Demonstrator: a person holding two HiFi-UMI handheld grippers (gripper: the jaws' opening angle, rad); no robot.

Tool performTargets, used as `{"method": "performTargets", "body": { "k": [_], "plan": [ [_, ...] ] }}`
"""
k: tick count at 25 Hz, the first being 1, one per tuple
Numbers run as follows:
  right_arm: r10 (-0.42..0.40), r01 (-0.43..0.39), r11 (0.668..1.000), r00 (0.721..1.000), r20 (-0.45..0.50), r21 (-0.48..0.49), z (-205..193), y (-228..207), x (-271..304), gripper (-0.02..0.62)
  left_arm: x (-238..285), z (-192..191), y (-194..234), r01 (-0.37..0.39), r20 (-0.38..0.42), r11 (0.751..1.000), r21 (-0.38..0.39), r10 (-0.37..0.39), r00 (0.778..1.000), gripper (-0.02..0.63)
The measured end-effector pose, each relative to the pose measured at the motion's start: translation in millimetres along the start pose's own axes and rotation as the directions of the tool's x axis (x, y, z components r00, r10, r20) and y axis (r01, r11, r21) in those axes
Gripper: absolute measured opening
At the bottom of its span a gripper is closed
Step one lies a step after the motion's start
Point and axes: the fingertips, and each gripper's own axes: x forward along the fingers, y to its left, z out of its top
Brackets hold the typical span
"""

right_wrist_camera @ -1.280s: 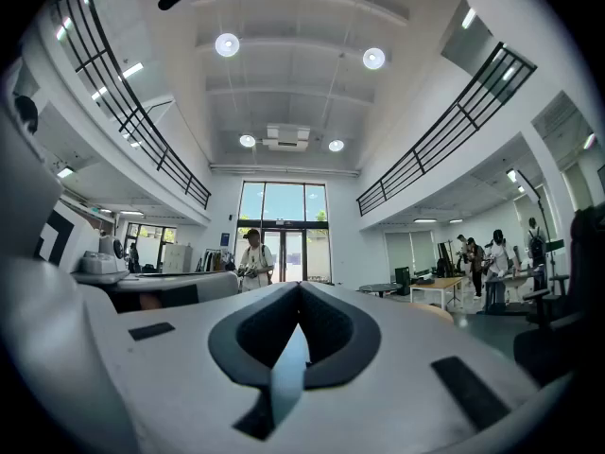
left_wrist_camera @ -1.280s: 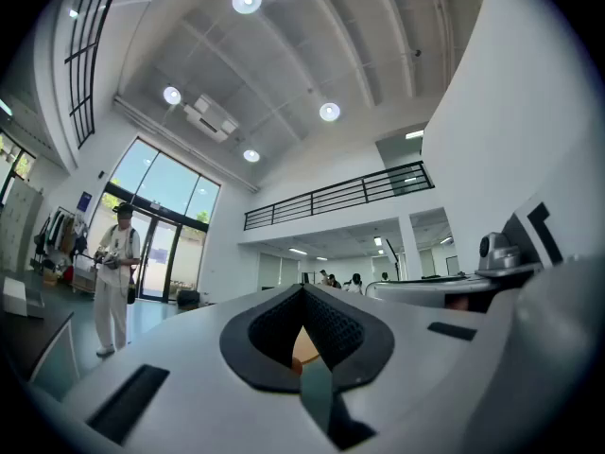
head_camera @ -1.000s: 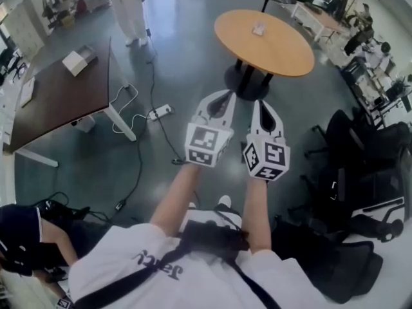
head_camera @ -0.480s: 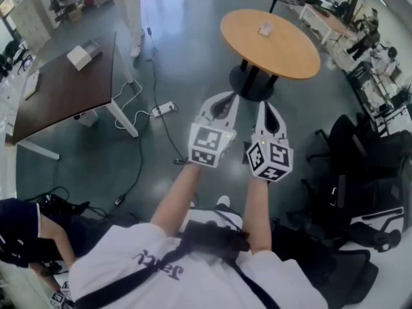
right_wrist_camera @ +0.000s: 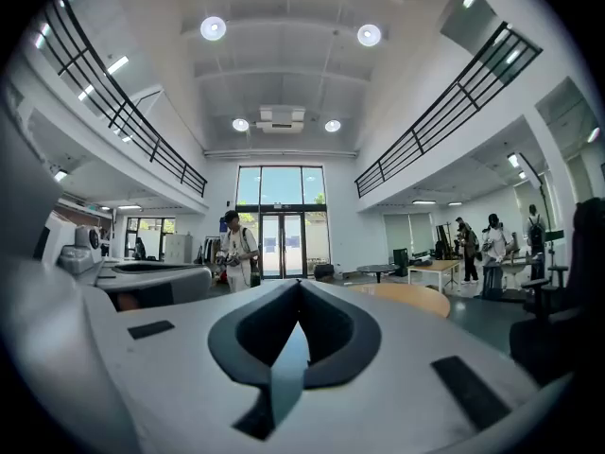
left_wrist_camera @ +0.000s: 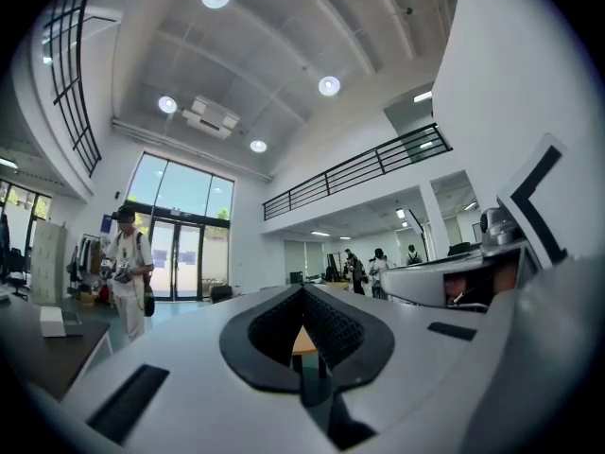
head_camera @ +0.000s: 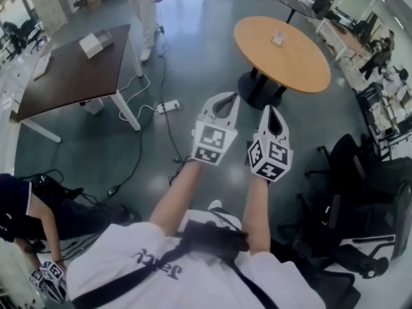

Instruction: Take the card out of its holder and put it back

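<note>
A small pale card holder (head_camera: pixel 278 38) stands on the round orange table (head_camera: pixel 296 63), far ahead of both grippers; I cannot tell the card apart from it. My left gripper (head_camera: pixel 225 99) and right gripper (head_camera: pixel 270 110) are held side by side over the floor, pointing level toward that table. Both are shut with nothing between their jaws. In the left gripper view the left gripper (left_wrist_camera: pixel 302 289) is shut, and a sliver of the orange table (left_wrist_camera: pixel 302 342) shows through the pads' hollow. In the right gripper view the right gripper (right_wrist_camera: pixel 299 285) is also shut, with the orange table (right_wrist_camera: pixel 406 297) at right.
A dark rectangular table (head_camera: pixel 71 76) with a box (head_camera: pixel 96 43) stands at left. Cables and a power strip (head_camera: pixel 168 107) lie on the floor. Black office chairs (head_camera: pixel 360 185) crowd the right. One person (head_camera: pixel 145 5) stands far ahead; another (head_camera: pixel 19 211) crouches at lower left.
Both grippers have moved a little toward the round table, staying shut. The head view has swung, so both tables sit further right in the picture.
</note>
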Motion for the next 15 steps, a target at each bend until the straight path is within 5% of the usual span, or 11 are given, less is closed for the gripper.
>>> {"method": "performTargets", "body": {
  "k": [15],
  "plan": [
    [-0.125,0.122,0.990,0.991,-0.045,-0.074,-12.2,-70.0,25.5,0.006,36.3,-20.3,-18.9,-0.096,-0.027,0.995,0.005,0.096,0.995,0.009]
  ]
}}
